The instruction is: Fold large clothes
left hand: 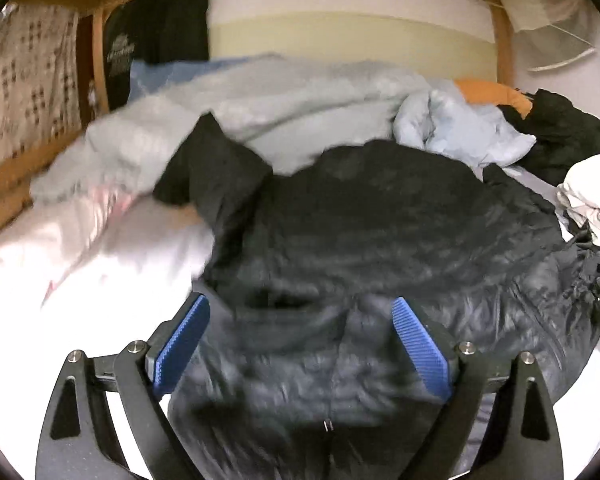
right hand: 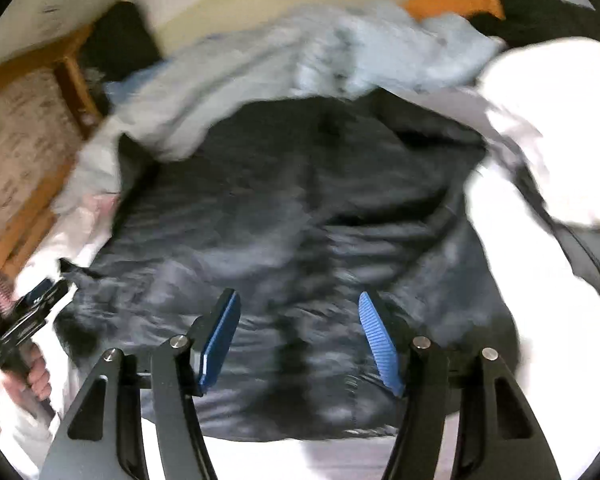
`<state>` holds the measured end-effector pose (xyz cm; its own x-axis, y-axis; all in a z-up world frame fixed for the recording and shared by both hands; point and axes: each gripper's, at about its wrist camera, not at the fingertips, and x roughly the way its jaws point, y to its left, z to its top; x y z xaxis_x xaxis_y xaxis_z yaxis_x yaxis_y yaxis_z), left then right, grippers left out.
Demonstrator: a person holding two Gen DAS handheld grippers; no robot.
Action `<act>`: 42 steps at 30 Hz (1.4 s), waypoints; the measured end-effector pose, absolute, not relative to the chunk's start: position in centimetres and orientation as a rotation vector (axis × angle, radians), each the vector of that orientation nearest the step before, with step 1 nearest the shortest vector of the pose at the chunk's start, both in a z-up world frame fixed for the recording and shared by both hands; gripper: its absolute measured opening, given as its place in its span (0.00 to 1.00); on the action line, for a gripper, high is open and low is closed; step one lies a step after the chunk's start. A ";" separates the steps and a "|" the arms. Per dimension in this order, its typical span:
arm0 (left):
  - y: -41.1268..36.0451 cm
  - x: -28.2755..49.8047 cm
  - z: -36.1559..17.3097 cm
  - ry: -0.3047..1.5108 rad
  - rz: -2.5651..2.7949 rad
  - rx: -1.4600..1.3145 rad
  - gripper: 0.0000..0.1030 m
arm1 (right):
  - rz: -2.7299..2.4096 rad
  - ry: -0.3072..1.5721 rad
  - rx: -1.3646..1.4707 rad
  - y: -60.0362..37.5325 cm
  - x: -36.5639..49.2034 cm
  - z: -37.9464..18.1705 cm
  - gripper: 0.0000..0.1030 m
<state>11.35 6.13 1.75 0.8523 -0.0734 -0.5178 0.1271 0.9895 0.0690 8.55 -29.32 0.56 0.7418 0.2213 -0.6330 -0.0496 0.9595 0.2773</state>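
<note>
Jacket, black, quilted: lying spread, unfolded, on bed; folding not begun. Left claw and right claw hovering spread, pinching nothing.

A large black quilted puffer jacket of shiny padded fabric lies spread flat on a white bedsheet. One sleeve angles out toward the upper left (its cuff resting against a pale grey blanket). A centre seam runs down the body; the hem lies nearest.
</note>
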 end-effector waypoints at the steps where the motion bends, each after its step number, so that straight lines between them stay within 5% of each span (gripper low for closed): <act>1: 6.3 12.3 1.6 0.547 -0.089 0.101 0.90 | 0.143 0.708 0.181 -28.5 8.9 0.9 0.63; 5: 8.2 16.3 -1.9 0.691 0.041 0.136 0.87 | 0.055 0.715 -0.017 -27.1 11.5 0.2 0.62; 10: 13.5 18.6 -6.2 0.860 0.139 -0.046 0.86 | -0.075 0.805 0.071 -31.1 14.2 -3.0 0.62; 22: 15.3 18.9 -7.3 0.884 0.265 -0.068 0.95 | -0.123 0.835 0.096 -31.5 14.7 -3.6 0.61; 26: 14.4 17.8 -6.0 0.826 0.212 -0.080 0.89 | -0.108 0.804 0.124 -31.9 13.8 -2.9 0.62; 35: 6.5 6.8 1.1 0.381 0.198 0.164 0.89 | 0.033 0.600 0.083 -28.7 6.8 3.4 0.62; 42: 3.6 4.7 0.9 0.383 0.049 0.188 0.90 | 0.130 0.594 0.042 -23.9 4.0 2.9 0.69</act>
